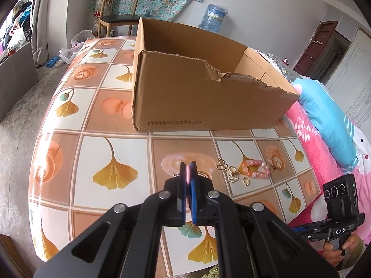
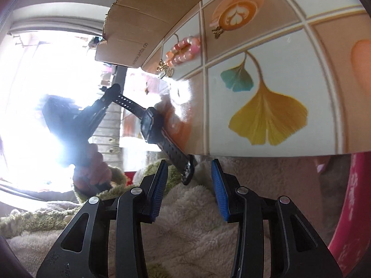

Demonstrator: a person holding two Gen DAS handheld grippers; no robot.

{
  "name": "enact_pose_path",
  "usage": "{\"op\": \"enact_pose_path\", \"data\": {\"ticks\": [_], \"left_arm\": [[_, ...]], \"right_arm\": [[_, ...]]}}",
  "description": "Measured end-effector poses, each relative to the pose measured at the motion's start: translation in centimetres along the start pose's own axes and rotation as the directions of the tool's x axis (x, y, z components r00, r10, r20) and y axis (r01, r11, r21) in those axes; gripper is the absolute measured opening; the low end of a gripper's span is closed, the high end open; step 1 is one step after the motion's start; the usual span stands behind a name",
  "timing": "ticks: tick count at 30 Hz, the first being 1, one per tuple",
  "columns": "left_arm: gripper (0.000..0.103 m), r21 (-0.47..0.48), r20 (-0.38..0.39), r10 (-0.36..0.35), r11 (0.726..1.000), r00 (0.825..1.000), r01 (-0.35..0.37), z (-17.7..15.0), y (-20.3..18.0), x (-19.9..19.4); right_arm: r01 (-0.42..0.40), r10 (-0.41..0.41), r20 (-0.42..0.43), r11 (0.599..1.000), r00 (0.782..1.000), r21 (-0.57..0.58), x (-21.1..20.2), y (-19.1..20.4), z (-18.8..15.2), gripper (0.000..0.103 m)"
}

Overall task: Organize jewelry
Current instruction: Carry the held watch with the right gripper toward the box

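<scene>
My left gripper (image 1: 188,165) is shut, with a thin pink strip showing between its pads. In the right wrist view the left gripper (image 2: 114,90) pinches one strap end of a black watch (image 2: 151,124), which hangs slanting off the table's edge. My right gripper (image 2: 189,163) is open. The watch's free strap end lies between its fingertips, clear of both blue pads (image 2: 219,185). A pink bead bracelet (image 1: 255,169) (image 2: 183,51) and small gold charms (image 1: 234,175) (image 2: 165,69) lie on the tablecloth. An open cardboard box (image 1: 208,97) (image 2: 143,11) stands behind them.
The leaf-patterned tablecloth (image 1: 111,153) ends close to both grippers. A pink blanket (image 1: 320,153) and blue pillow (image 1: 324,111) lie to the right. A fluffy garment (image 2: 185,220) fills the space under the right gripper. A chair (image 1: 118,11) stands beyond the table.
</scene>
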State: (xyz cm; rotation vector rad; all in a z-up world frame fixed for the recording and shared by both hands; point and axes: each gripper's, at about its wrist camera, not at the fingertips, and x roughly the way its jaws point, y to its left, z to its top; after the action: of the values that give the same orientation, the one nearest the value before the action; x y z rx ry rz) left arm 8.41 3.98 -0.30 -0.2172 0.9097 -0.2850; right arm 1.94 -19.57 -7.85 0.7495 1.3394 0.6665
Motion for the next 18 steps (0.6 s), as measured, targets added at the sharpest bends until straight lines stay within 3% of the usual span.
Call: {"op": "enact_pose_path", "data": {"ticks": [6,10,18], "left_arm": [[0.003,-0.002,-0.007,-0.004,1.0,1.0,0.004,0.1,0.1,0.2],[0.003,0.004,-0.01,-0.004,1.0,1.0,0.004,0.1,0.1,0.2],[0.003,0.006,-0.007,-0.008,1.0,1.0,0.008,0.0,0.2,0.0]], "right_arm": [[0.015,-0.016,-0.046,1.0,0.999,-0.016,0.7,-0.1,-0.3,0.037],[0.046,-0.049,-0.047,0.998,0.998,-0.053,1.2,1.2,-0.6,0.023],[0.109,-0.111,-0.018,0.99,0.994,-0.088,0.5,2.4,-1.2,0.006]]}}
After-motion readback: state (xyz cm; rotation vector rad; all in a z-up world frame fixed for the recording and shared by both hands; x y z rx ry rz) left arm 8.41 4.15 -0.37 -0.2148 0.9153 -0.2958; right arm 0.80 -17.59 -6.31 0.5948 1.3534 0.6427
